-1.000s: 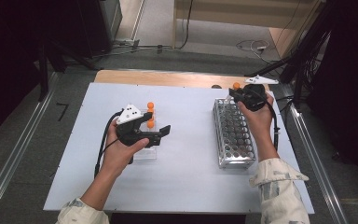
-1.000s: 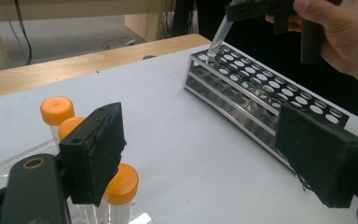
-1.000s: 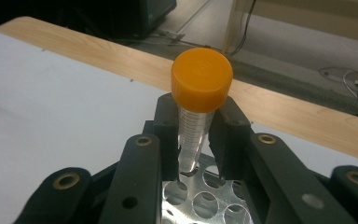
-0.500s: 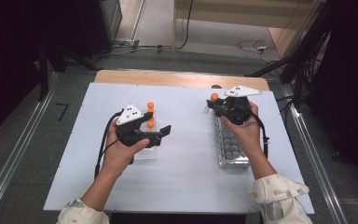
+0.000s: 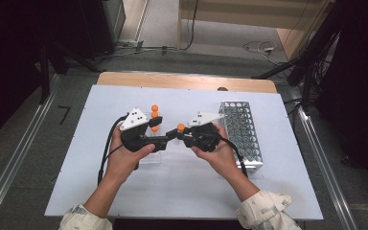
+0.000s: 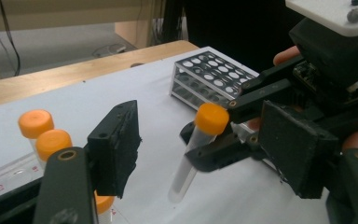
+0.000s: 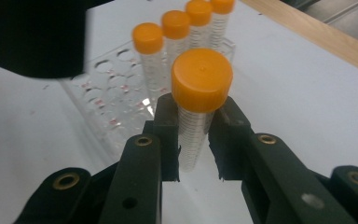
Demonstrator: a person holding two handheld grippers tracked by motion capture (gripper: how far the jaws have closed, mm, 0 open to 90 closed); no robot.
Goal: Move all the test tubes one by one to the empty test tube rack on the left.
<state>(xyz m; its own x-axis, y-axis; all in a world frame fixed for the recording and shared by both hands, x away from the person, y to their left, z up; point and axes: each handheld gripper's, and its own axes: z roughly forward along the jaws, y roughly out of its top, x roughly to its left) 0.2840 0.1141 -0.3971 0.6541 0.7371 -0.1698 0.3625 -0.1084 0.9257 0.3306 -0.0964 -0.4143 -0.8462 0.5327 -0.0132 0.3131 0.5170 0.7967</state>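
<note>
The right gripper clamps an orange-capped tube just below its cap, upright, at table centre. The left gripper, at its 9 o'clock, stands open with jaws just closing, the tube between them untouched. The metal rack sits at the tube's 3 o'clock.

A white table bears a metal rack and a clear rack.

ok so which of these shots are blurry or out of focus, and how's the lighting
High view: sharp on the evenly lit white table, while the surroundings fall into deep shadow. Left gripper view: the near pads are soft, the held tube is fairly crisp. Right gripper view: the orange cap is sharp, the clear rack behind and the dark shape at top left are smeared.
</note>
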